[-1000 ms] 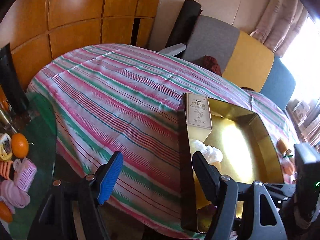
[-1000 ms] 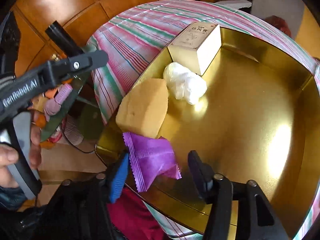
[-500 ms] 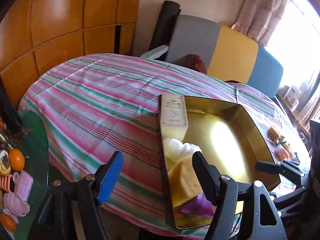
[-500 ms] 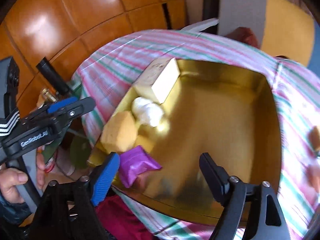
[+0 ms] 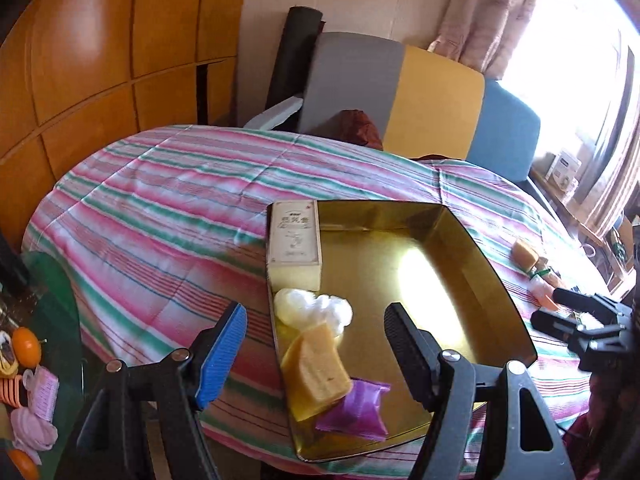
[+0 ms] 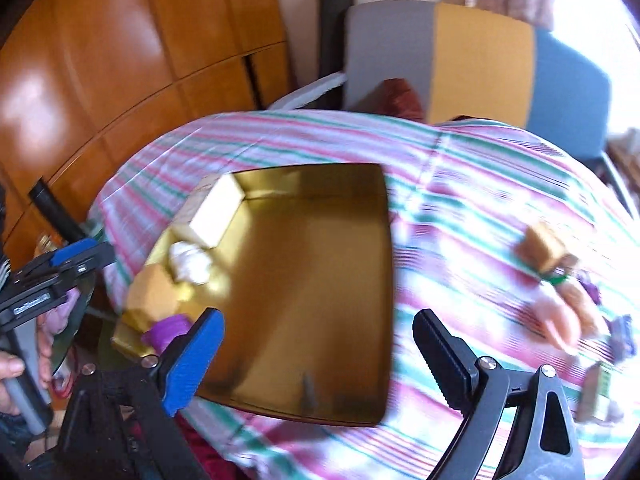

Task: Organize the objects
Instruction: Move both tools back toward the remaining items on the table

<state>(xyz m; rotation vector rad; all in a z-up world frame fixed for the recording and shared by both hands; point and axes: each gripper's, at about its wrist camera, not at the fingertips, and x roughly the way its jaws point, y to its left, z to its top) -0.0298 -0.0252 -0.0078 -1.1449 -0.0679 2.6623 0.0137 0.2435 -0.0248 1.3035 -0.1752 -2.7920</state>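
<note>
Left gripper (image 5: 316, 330): jaws wide apart, empty, held over the near left corner of the gold tray (image 5: 496, 280). Right gripper (image 6: 318, 340): jaws likewise wide apart and empty, held above the tray's near edge; it also shows in the left view at the far right.

The tray sits on the striped cloth (image 5: 160, 208) covering the table. Contents are ranged along its left wall. Nearest is a purple packet (image 5: 356, 412), lying flat in the near left corner. A yellow sponge (image 5: 316, 368) touches it and is tilted against the wall. Just behind it lies a white wad (image 5: 312, 312) of crumpled film or tissue. Behind that a cream box (image 5: 294, 238) lies flat with its printed face up, filling the far left corner. The right part of the tray floor is bare metal.

To the right of the tray, several small items (image 6: 560, 292) lie loose on the cloth, apart from the tray; the right view is blurred, and only a tan block (image 6: 540, 248) and something pink can be told.

To the left, a glass side table (image 5: 48, 320) carries oranges (image 5: 26, 344) and pink items. Beyond the table stand a grey, yellow and blue sofa (image 5: 436, 108), wood panelling (image 5: 100, 52) and a curtain (image 5: 492, 12).
</note>
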